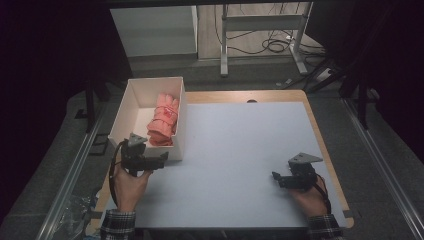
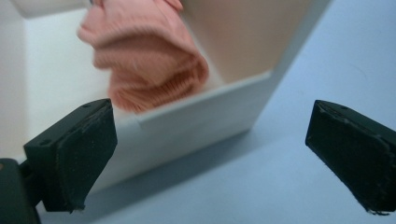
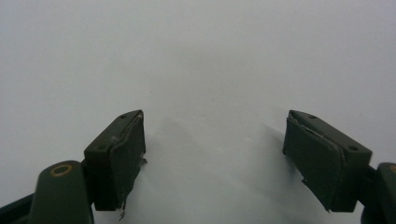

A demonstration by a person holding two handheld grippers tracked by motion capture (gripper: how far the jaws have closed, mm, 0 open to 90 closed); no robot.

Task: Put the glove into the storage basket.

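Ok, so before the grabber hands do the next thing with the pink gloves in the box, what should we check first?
1. Left gripper open and holding nothing: ok, its jaws stand wide apart.
2. Right gripper open and holding nothing: ok, only the bare table shows between its jaws.
3. Pink gloves lying inside the white box: ok, they rest along its right wall.
4. Left gripper lined up with the gloves: not ok, it sits outside the box, facing the near corner.
5. Path over the near wall free: ok, nothing stands in between.
6. Gloves bundled tight enough to lift together: cannot tell.
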